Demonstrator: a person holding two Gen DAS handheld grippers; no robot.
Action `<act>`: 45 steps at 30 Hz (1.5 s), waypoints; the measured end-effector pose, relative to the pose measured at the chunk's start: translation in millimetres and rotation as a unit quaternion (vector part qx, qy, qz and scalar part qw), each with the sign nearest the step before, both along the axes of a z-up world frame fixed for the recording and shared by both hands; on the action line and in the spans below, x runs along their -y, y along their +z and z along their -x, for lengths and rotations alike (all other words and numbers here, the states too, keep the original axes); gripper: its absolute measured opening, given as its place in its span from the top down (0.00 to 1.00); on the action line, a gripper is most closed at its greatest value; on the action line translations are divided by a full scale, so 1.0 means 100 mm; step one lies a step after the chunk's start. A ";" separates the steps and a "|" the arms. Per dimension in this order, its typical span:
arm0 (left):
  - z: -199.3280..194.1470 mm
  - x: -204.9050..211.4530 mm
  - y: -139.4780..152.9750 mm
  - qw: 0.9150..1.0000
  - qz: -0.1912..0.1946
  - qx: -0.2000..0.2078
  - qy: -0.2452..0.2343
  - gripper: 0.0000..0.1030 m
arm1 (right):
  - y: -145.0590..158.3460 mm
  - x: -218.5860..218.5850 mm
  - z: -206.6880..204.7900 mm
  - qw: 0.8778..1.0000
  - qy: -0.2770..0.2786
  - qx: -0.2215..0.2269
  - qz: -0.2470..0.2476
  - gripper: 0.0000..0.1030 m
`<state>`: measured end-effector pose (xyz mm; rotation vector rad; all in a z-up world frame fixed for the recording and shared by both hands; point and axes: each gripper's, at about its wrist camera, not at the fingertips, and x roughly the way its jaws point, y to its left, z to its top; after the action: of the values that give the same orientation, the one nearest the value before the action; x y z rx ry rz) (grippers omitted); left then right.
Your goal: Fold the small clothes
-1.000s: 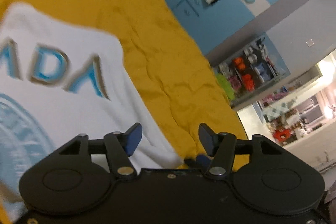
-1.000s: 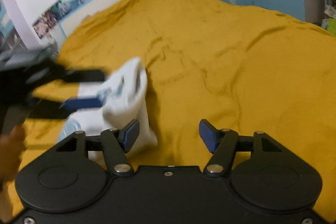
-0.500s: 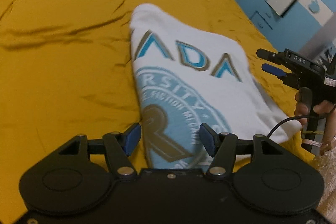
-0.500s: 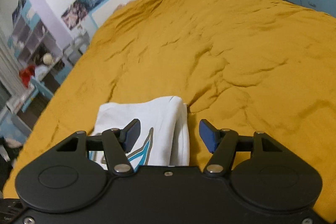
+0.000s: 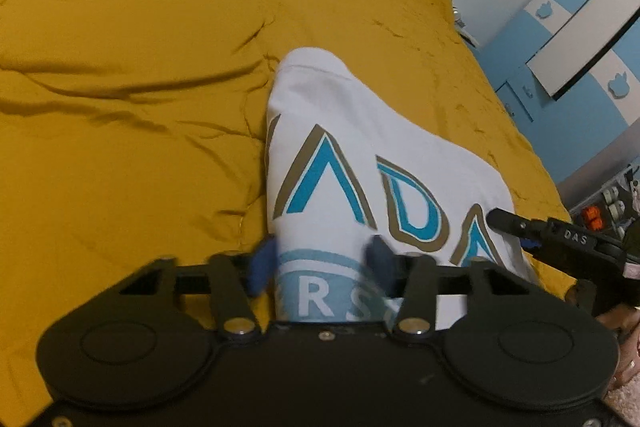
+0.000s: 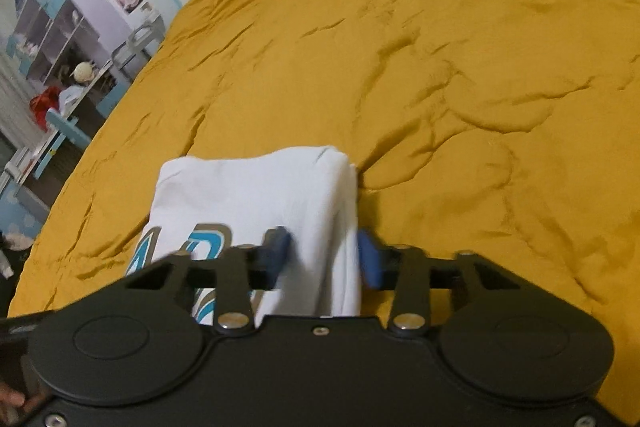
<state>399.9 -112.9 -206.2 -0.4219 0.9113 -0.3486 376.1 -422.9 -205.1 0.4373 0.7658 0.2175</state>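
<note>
A folded white T-shirt [image 5: 340,131] with blue and gold letters lies flat on the mustard bedspread [image 5: 140,47]. My left gripper [image 5: 320,263] sits low over the shirt's near left edge. Its jaws are closing with the printed cloth between the blurred blue pads, which do not visibly pinch it. In the right wrist view, my right gripper [image 6: 322,259] straddles the folded right edge of the shirt [image 6: 248,187]. Its jaws are closing too, with the white fold between them. The right gripper [image 5: 516,227] also reaches the shirt's right corner in the left wrist view.
The bedspread [image 6: 440,47] stretches wide and wrinkled beyond the shirt. A blue and white wardrobe [image 5: 580,27] stands past the bed's right side. Shelves [image 6: 52,27] and a desk with a red item [image 6: 48,103] line the left wall. A hand [image 5: 612,323] holds the right gripper.
Both grippers have come down closer onto the shirt, and their jaws have narrowed around its near edges. The shirt, loose and moving a second ago, now lies flat.
</note>
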 end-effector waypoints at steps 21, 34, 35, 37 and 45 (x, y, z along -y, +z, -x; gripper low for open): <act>0.17 -0.06 0.10 1.000 -0.002 0.023 0.020 0.74 | 0.00 0.03 -0.10 1.000 0.003 0.027 -0.012 0.63; 1.07 -0.29 0.33 0.999 0.027 -0.011 -0.034 0.39 | 0.43 0.05 1.43 0.999 -0.021 0.033 -0.039 0.49; 1.11 -0.28 0.30 0.999 0.028 -0.017 -0.033 0.39 | 0.42 0.02 1.51 0.999 -0.027 0.028 -0.036 0.48; 1.14 -0.25 0.21 0.998 0.041 -0.036 -0.039 0.39 | 0.37 -0.04 1.60 0.999 -0.039 0.023 -0.027 0.48; 1.14 -0.20 -0.02 0.995 0.063 -0.057 -0.042 0.71 | 0.20 -0.20 1.54 0.998 -0.042 0.001 -0.037 0.90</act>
<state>286.3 -93.1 -208.3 -0.5254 1.0237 -0.4649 222.1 -403.1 -184.6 0.5373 0.7381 0.1682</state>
